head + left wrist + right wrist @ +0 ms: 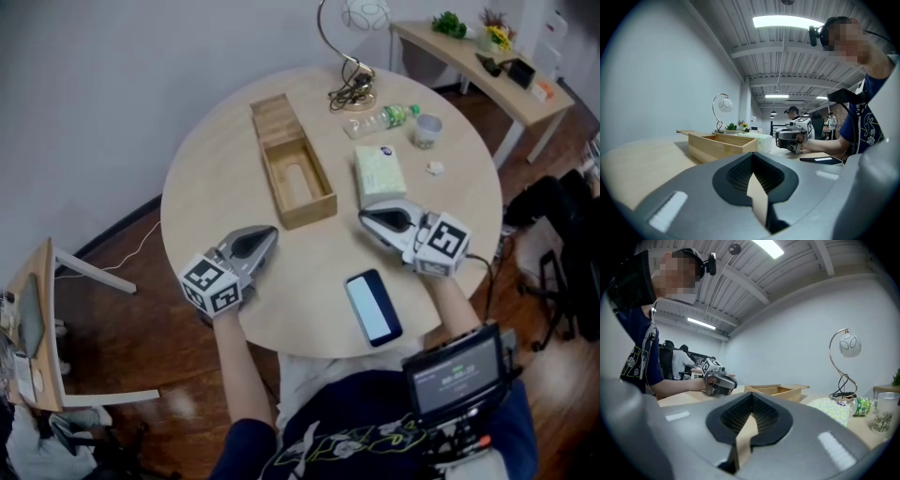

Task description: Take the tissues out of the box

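Note:
An open wooden box (295,178) lies in the middle of the round table (206,197), its inside showing bare wood and its lid (272,114) slid out toward the far end. A pale green tissue pack (380,175) lies flat on the table just right of the box. My left gripper (270,236) rests near the box's near left corner, shut and empty. My right gripper (366,218) rests just short of the tissue pack's near edge, also shut and empty. The left gripper view shows the box (722,145) ahead and the right gripper (791,136) beyond it.
A dark phone (373,307) lies near the table's front edge, between my arms. At the back stand a curved lamp (352,84), a lying plastic bottle (384,118), a clear cup (427,129) and a small white scrap (434,168). A side table (478,61) stands beyond.

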The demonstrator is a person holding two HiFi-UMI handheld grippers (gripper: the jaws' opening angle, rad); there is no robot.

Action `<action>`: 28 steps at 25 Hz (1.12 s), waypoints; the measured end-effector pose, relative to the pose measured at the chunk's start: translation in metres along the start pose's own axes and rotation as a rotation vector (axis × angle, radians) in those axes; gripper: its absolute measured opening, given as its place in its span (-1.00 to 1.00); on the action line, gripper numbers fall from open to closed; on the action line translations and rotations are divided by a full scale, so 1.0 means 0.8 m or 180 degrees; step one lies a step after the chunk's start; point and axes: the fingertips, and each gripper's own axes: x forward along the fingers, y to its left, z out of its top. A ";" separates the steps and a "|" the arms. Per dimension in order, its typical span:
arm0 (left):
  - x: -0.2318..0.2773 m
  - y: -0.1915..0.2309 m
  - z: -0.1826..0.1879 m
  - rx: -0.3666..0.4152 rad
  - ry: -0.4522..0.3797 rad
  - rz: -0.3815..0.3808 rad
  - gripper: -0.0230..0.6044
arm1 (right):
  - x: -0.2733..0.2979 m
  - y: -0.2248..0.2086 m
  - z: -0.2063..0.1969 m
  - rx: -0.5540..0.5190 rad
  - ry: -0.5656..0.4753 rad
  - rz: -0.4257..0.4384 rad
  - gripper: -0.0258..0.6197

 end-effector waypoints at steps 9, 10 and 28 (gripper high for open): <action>0.001 0.002 0.001 0.0008 -0.0002 0.0016 -0.91 | 0.002 -0.002 0.002 0.0044 0.0023 -0.0024 -0.92; 0.001 0.002 0.001 0.0007 -0.0002 0.0016 -0.91 | 0.001 -0.002 0.001 0.0023 0.0029 -0.0029 -0.92; 0.001 0.001 0.002 -0.0003 -0.0002 0.0014 -0.91 | 0.004 -0.002 -0.001 0.0118 0.0098 -0.0020 -0.92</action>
